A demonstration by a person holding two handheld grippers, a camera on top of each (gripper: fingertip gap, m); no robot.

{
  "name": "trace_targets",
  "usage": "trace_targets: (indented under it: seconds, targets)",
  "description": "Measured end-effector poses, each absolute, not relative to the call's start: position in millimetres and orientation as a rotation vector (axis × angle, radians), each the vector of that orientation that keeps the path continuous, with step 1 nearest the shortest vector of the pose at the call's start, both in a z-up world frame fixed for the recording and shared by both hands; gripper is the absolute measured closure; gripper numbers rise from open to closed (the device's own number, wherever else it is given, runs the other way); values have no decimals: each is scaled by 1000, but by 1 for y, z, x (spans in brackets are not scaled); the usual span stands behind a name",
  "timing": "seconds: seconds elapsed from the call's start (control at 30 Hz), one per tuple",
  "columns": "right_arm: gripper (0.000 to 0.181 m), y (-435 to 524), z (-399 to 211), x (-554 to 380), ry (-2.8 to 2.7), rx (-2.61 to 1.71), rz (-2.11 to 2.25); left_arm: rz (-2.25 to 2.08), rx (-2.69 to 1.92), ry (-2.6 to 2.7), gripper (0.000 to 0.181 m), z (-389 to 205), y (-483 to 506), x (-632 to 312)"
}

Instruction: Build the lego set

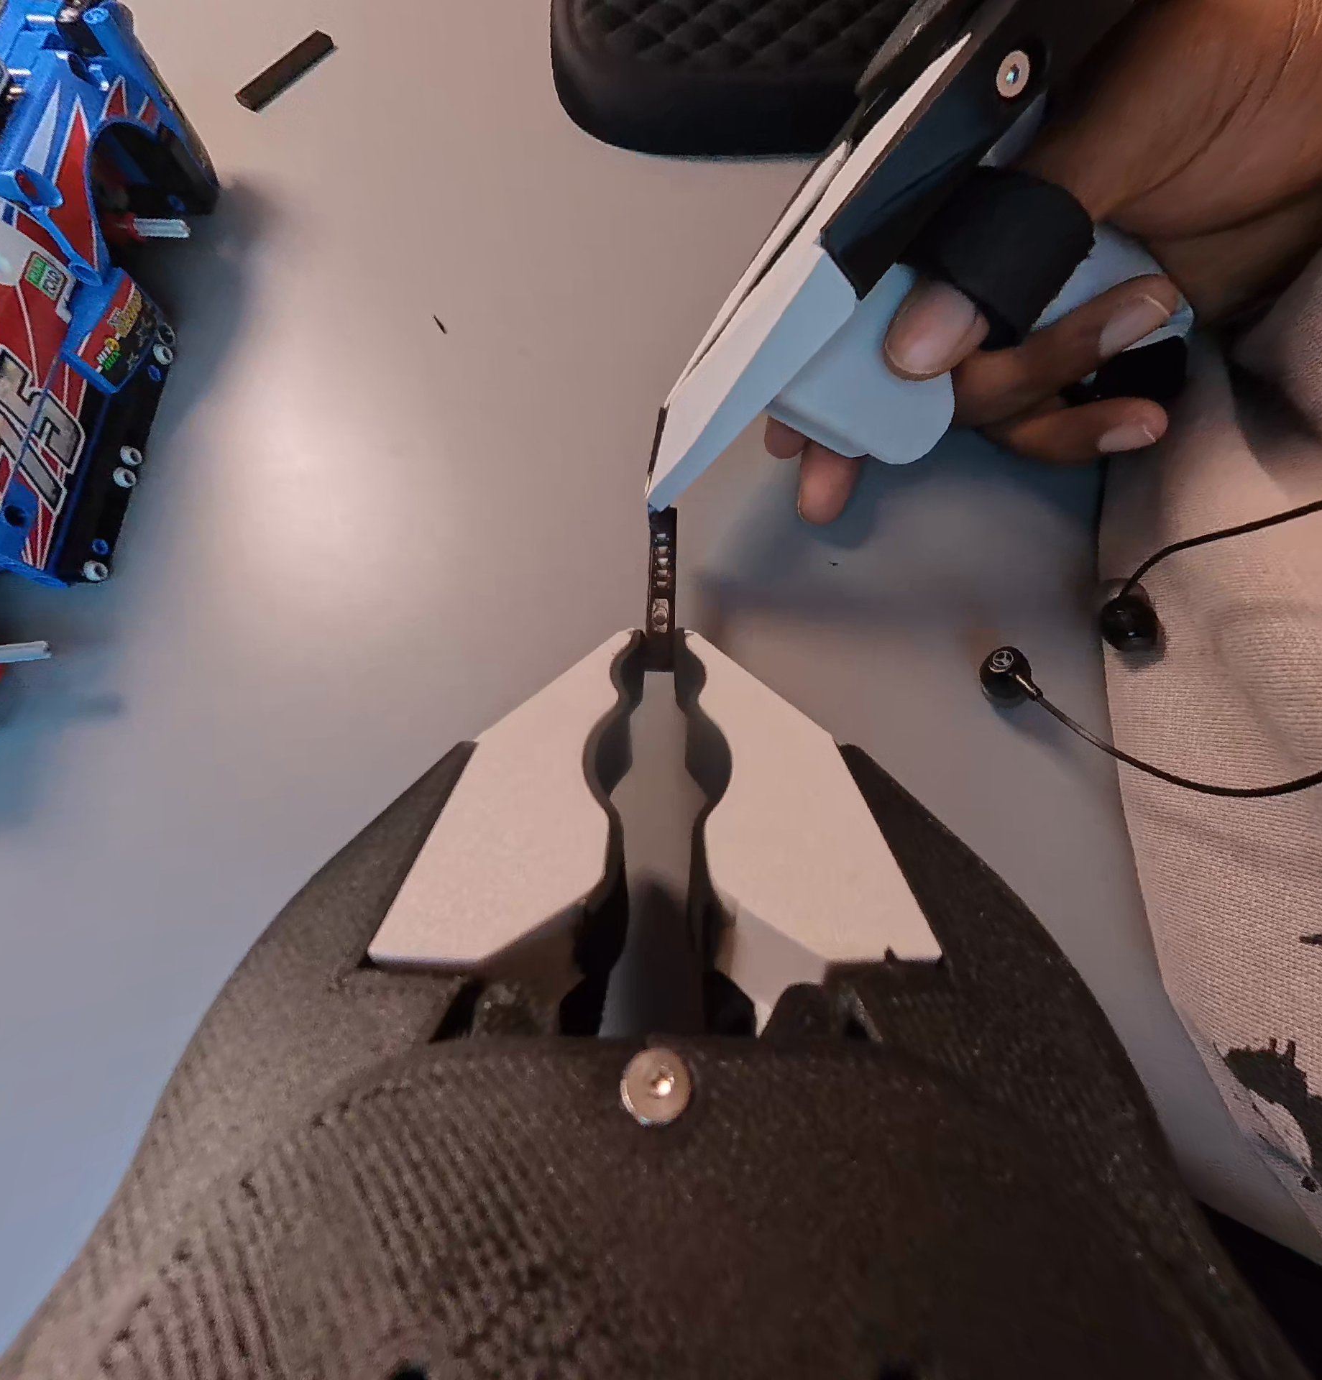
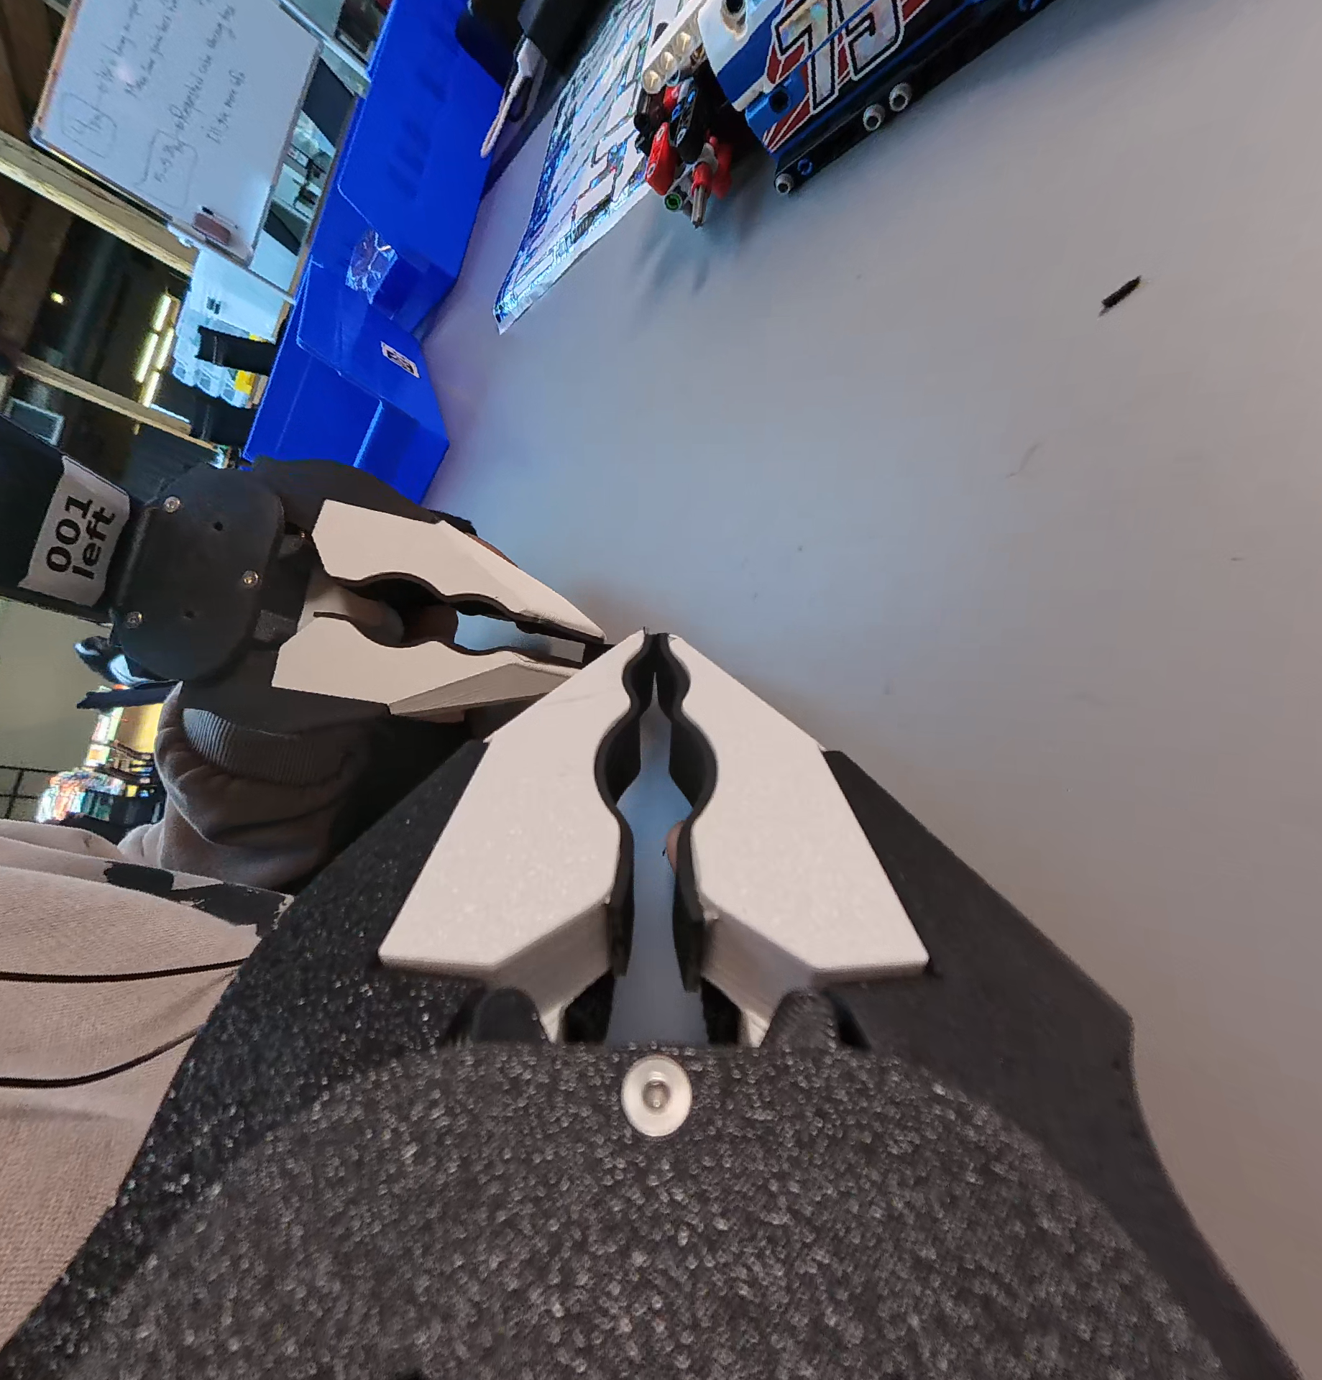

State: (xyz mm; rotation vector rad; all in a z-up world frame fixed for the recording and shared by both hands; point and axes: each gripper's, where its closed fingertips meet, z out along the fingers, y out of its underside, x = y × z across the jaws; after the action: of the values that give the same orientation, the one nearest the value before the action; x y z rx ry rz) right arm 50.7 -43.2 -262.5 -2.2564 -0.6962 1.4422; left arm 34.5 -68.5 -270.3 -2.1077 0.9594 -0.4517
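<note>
My left gripper (image 1: 661,636) is shut on the near end of a thin black lego beam (image 1: 662,575) with holes, holding it just above the grey table (image 1: 419,485). My right gripper (image 1: 654,499) comes in from the upper right with its jaws shut, and its tip touches the beam's far end. In the right wrist view the right gripper (image 2: 656,641) shows nothing between its tips. The left gripper (image 2: 594,644) meets it from the left. The blue, red and white lego car (image 1: 53,314) sits at the far left; it also shows in the right wrist view (image 2: 829,60).
A black flat piece (image 1: 284,71) and grey axle pins (image 1: 161,228) (image 1: 15,656) lie near the car. Earphones (image 1: 1005,672) lie to the right by the person's torso. A booklet (image 2: 568,187), red and black parts (image 2: 680,149) and blue bins (image 2: 374,299) are farther off. Both grippers' tips are close together, under 4 cm apart. Between my right fingertips and the black flat piece (image 1: 284,71) there is roughly 25 centimetres.
</note>
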Motion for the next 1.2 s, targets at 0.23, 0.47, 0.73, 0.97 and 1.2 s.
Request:
trace_targets:
  seconds: [0.23,0.47,0.73,0.97,1.2]
  targets:
    - [181,-43,-262,51,-692,-2248,1445,-461,-2093,949,176,-267,-68,34]
    - [181,-43,-261,52,-690,-2247,1455,-472,-2075,939,176,-262,-68,34]
    - [181,-43,-255,52,-690,-2228,1510,-501,-2013,916,177,-248,-68,34]
    - [169,-40,-232,55,-673,-2132,1640,-596,-1877,840,181,-218,-68,34]
    - [167,-31,-234,64,-690,-2125,1595,-573,-1972,790,166,-238,-58,32]
